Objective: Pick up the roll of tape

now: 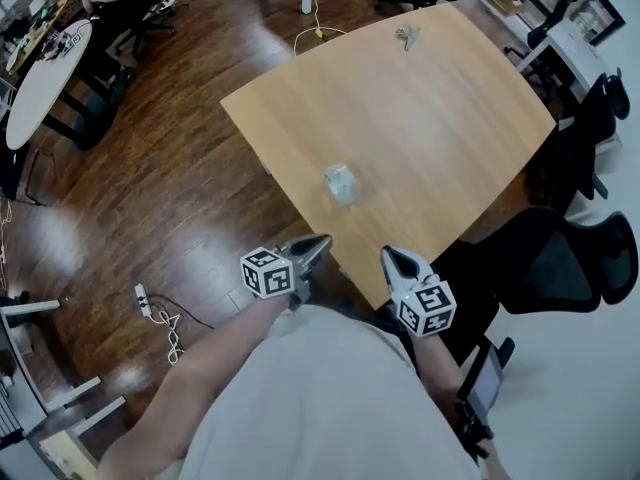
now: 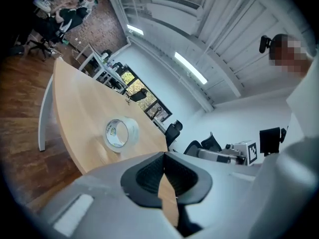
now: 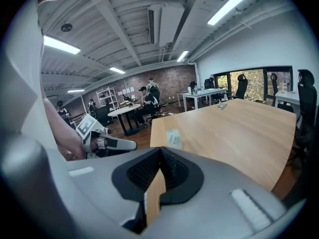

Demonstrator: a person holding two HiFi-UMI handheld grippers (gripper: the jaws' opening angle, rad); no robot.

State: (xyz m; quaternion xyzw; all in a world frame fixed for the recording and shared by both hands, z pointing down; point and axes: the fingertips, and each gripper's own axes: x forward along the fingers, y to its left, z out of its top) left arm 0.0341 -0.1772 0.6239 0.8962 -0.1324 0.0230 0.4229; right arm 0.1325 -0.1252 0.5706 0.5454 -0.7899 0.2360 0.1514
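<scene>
An open office with dark wood flooring surrounds the pale wooden tabletop (image 1: pixel 440 118), and the roll of tape (image 1: pixel 341 184) sits on it near the corner closest to me. The roll is clear and whitish. I judge it stands on its rim, with its hole turned toward my left side. It lies just ahead, between my two grippers, a little nearer the left gripper (image 1: pixel 318 243) at the tabletop's edge than the right gripper (image 1: pixel 392 256) over the corner. Both have their jaws pressed together, holding nothing. The print inside the core is too small to read.
</scene>
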